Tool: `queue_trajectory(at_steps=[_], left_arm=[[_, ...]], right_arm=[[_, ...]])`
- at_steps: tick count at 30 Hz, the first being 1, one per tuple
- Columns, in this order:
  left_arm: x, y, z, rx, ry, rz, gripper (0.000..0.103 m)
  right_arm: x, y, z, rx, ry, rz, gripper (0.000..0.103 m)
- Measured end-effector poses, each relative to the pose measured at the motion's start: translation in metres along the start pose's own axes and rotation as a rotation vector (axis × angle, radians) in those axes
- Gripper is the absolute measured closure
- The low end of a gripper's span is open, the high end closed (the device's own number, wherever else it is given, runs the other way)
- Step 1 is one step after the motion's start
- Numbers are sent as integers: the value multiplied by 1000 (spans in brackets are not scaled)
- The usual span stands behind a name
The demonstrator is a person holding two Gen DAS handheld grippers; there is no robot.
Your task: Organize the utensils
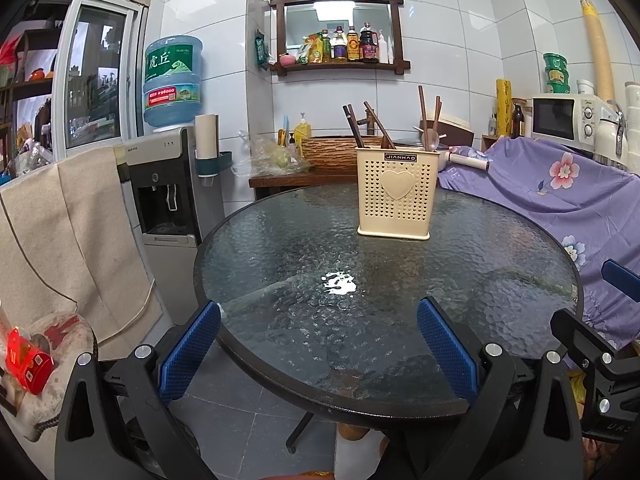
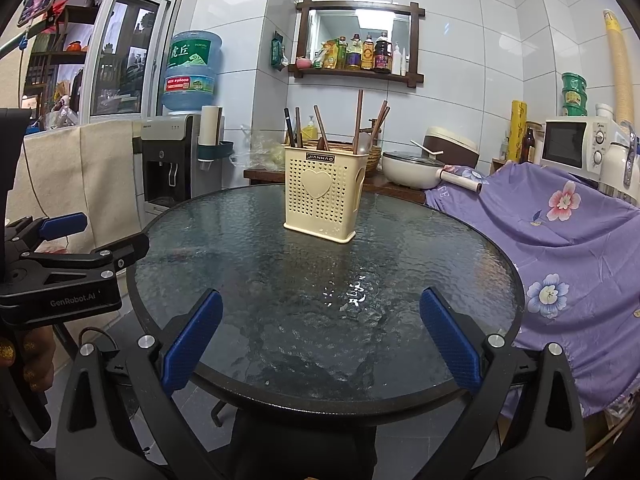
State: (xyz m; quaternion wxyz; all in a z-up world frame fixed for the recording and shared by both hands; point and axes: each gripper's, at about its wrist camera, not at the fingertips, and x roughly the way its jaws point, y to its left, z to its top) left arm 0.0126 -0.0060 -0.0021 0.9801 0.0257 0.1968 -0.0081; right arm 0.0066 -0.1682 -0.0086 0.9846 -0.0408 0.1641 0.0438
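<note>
- Round table with a rippled glass top and a dark rim.
- Cream perforated utensil holder stands upright on its far side, holding utensils.

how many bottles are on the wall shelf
5 at least, in a row on the shelf: green, clear, amber, dark, white. Packets at the left may hide more.
</note>
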Motion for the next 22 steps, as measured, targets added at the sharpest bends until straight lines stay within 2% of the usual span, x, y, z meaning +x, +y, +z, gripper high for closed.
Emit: queue_trajectory(at_steps=[22], left_arm=[[-2,-1,1,0,-8,1,6]], right_arm=[[1,0,0,-1,0,3,6]])
